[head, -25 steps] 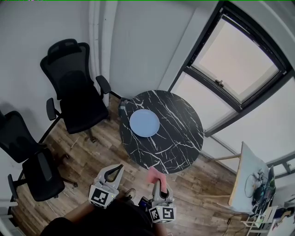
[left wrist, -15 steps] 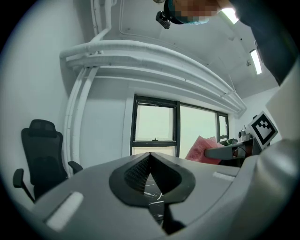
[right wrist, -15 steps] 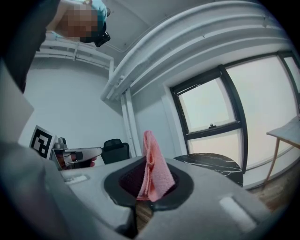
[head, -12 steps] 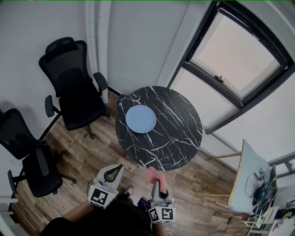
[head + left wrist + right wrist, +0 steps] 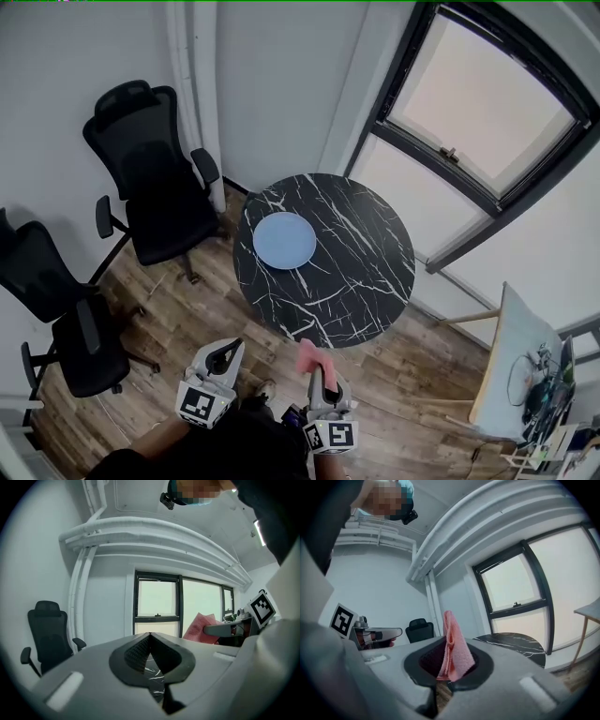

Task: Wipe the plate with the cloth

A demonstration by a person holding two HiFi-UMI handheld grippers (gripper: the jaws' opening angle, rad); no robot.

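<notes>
Pink cloth [image 5: 452, 648], one item: soft, light and limp, clamped by its lower fold between the jaws of my right hand-held gripper [image 5: 449, 662], with the loose end standing up past the tips. In the head view it sits at lower centre of the frame, over the wooden floor [image 5: 187, 309] and short of the tabletop [image 5: 366, 281]. Pale blue plate [image 5: 284, 240], one item: lies flat on the round, black, white-veined tabletop, left of its middle at centre frame, well apart from both tools. I judge it stiff, smooth, probably breakable, and likely to slide under a wipe. It would be best steadied at its rim while the cloth presses from above. Left hand-held gripper [image 5: 149, 641], one item: jaws together, nothing between them, free to do that steadying. Edges: the plate rests nearer the tabletop's left edge than its right, so strokes pushed leftward risk carrying it off. Room: the rest of the tabletop is bare. Two black office chairs [image 5: 155, 178] stand at frame left, a window [image 5: 478, 103] at upper right, a pale board on a stand [image 5: 511, 366] at lower right, and there is open floor between me and the near edge.
</notes>
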